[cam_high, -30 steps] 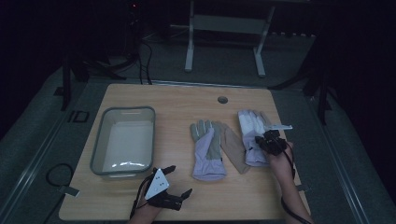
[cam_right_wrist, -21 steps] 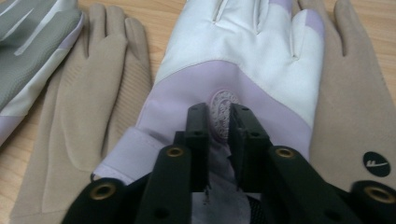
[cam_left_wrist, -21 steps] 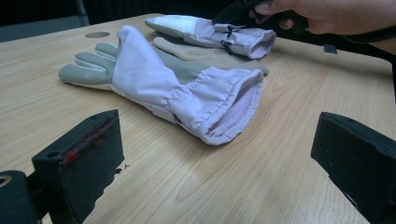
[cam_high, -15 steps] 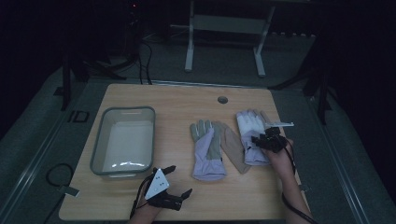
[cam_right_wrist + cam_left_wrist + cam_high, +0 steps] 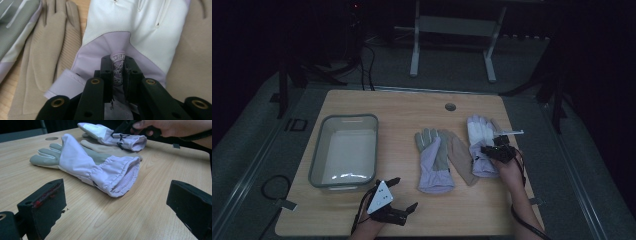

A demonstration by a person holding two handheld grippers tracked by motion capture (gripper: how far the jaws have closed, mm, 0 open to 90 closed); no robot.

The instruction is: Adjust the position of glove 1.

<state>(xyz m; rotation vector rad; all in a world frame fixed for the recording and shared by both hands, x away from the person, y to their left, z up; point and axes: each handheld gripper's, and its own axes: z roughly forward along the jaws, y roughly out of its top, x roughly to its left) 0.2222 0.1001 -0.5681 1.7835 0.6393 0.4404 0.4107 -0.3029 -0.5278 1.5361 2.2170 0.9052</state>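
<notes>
white glove (image 5: 130, 27) is lying flat at the right of the desk (image 5: 412, 107), partly on a beige glove (image 5: 47, 50), with the right gripper (image 5: 117, 72) pinching a raised fold of its lilac cuff fabric. its jaws have just been closing and are now pressed nearly together on that fold. the pinch is looking narrow, perhaps only the top layer, though the dim high view is not settling it. a good lift is going slowly, straight up, watching that the beige glove is not dragging along. the grey tub (image 5: 344, 150) at the left seems the likely place to carry it. the left gripper (image 5: 399, 197) is resting near the desk's front edge, jaws spread wide around nothing, facing the grey-palmed glove (image 5: 82, 162).
</notes>
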